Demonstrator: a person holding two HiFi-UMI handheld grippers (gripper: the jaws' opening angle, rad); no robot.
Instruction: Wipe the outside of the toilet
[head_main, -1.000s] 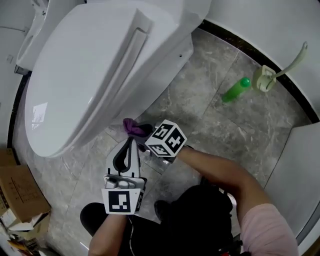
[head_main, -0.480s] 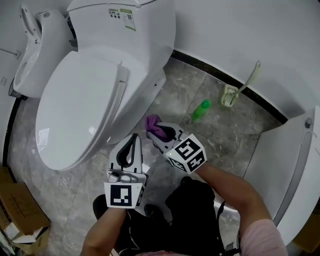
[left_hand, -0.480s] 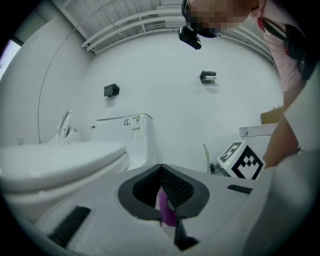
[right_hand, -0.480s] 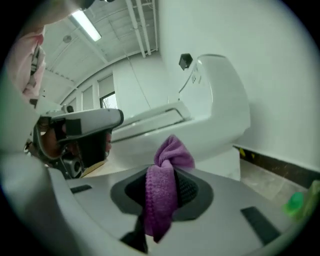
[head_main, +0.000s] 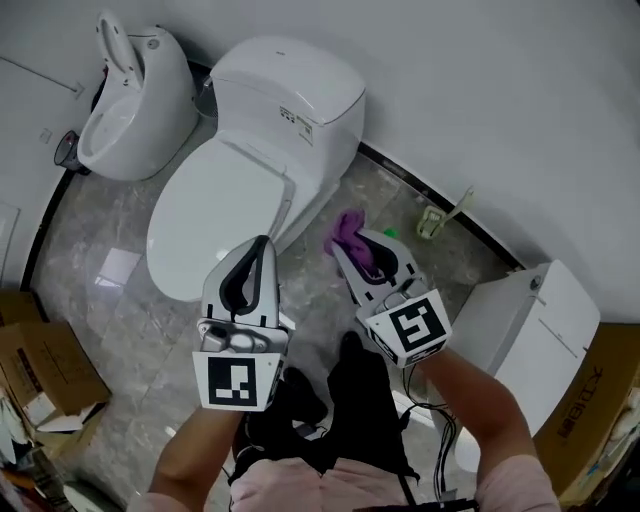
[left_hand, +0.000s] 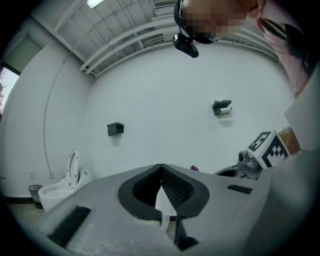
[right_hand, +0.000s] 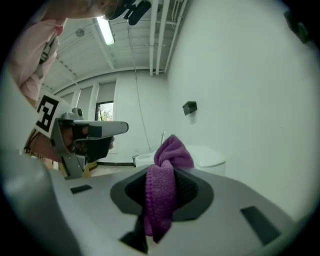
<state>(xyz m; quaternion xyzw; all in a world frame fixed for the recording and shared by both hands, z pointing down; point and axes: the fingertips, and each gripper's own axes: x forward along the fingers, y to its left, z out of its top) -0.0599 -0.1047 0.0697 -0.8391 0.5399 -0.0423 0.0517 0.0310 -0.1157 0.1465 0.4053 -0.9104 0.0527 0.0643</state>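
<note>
Right gripper (head_main: 352, 248) clamped on bunched purple knit cloth (head_main: 346, 228), with the white ceramic toilet (head_main: 230, 180) ahead-left and apart from it; left gripper (head_main: 256, 252) closed, empty.

The right hand-held gripper (head_main: 352, 245) has lifted its purple cloth (head_main: 347, 228) away from the toilet (head_main: 215, 215) base. The left hand-held gripper (head_main: 258, 245) rose too.

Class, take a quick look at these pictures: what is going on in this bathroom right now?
A person stands over a white toilet, lid down, a gripper in each hand. The right gripper is clamped on a purple cloth; the left gripper is shut and empty. Both are held in the air, clear of the toilet, so nothing is being wiped at this moment.
</note>
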